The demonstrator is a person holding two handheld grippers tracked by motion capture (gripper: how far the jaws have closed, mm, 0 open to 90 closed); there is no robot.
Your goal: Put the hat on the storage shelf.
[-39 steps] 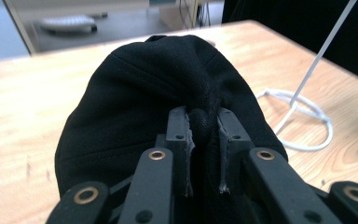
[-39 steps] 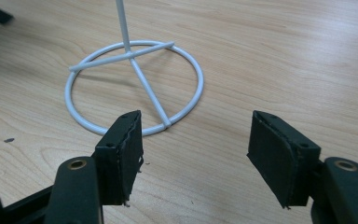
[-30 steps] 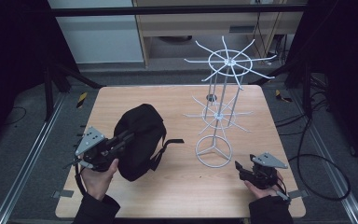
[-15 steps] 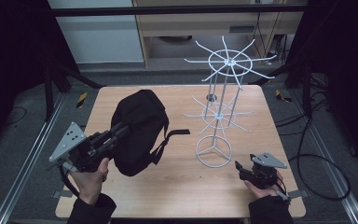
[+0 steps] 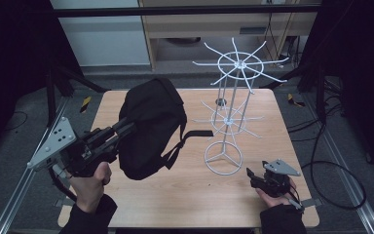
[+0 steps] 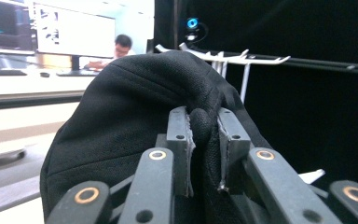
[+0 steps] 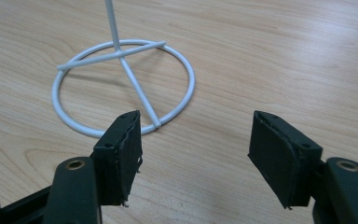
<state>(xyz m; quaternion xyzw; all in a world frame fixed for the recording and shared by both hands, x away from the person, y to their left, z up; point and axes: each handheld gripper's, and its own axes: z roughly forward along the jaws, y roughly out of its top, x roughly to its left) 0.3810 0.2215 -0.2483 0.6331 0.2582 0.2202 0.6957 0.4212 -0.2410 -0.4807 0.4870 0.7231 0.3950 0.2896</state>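
Near edge of the wooden table (image 5: 282, 146): two hands enter from below, each with a gripper.

Right gripper (image 5: 254, 177) sits low at the near right corner, held level just over the tabletop. Its jaws stand wide apart with nothing between them; in the right gripper view (image 7: 196, 154) bare wood shows in the gap. Just ahead of its tips lies the ring base of the white wire rack (image 5: 223, 157), apart from the pads.

Left gripper (image 5: 126, 127) is at the near left, raised off the table and angled up toward the centre. Its jaws are clamped on a fold of the black bag (image 5: 148, 126); the left gripper view (image 6: 204, 158) shows a roll of black fabric (image 6: 201, 126) pinched between the two pads.

Bag hangs from that grip over the left-centre of the table; whether its lower end touches the wood cannot be told. A strap (image 5: 195, 134) trails toward the rack.

Mid-table: the rack stands upright, with spoked tiers of hooks, the upper tier (image 5: 241, 63) beyond the far edge in the picture.

Far: a shelf unit (image 5: 199, 24) behind the table.
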